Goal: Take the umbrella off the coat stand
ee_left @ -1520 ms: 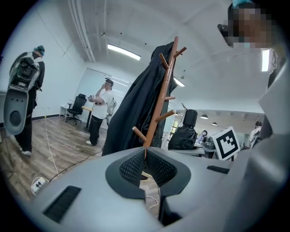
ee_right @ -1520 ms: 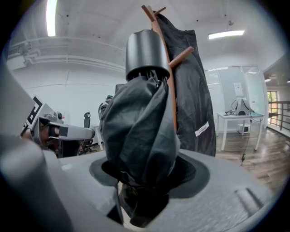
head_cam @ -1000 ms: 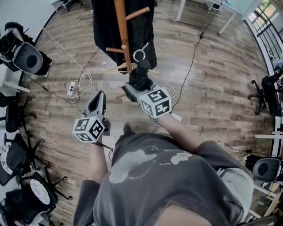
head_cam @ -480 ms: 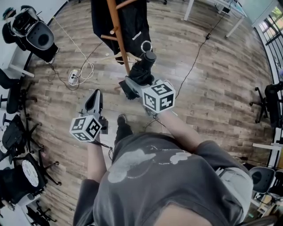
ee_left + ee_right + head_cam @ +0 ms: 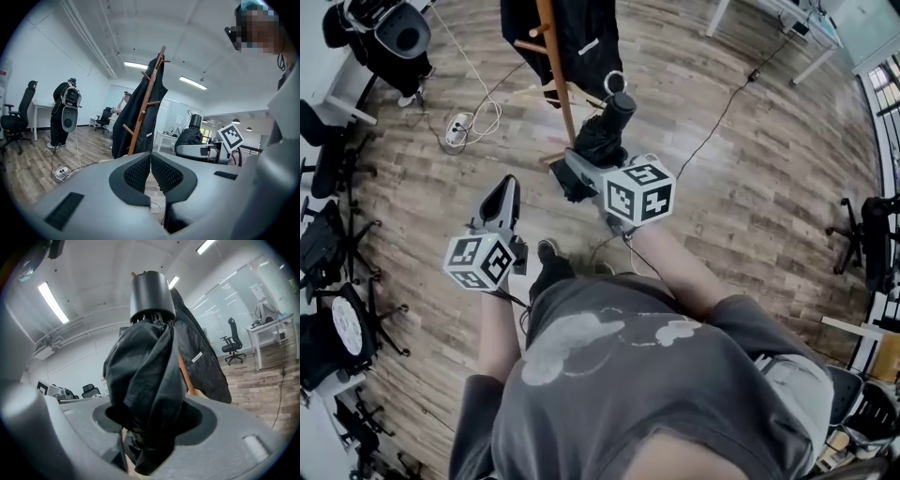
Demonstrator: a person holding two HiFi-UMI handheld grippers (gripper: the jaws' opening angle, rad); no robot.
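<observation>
A folded black umbrella [image 5: 602, 139] with a grey cap [image 5: 149, 289] and a white wrist loop stands up between the jaws of my right gripper [image 5: 581, 174], which is shut on its bunched fabric [image 5: 145, 390]. It hangs just right of the wooden coat stand [image 5: 555, 66], apart from the pole. A black coat [image 5: 586, 33] still hangs on the stand. My left gripper [image 5: 502, 199] is lower left of the stand, shut with nothing in it [image 5: 150, 164]. From the left gripper view the stand [image 5: 146, 105] rises ahead, with the umbrella [image 5: 190, 138] to its right.
A white power strip with coiled cable [image 5: 456, 124] lies on the wood floor left of the stand. Office chairs [image 5: 323, 239] and dark camera rigs [image 5: 389, 33] line the left side. A black cable [image 5: 722, 103] runs to table legs [image 5: 769, 33] at upper right.
Both grippers and the person have drawn back from the stand, which now sits higher in the head view. The umbrella has travelled with the right gripper, its loop now clear of the pegs.
</observation>
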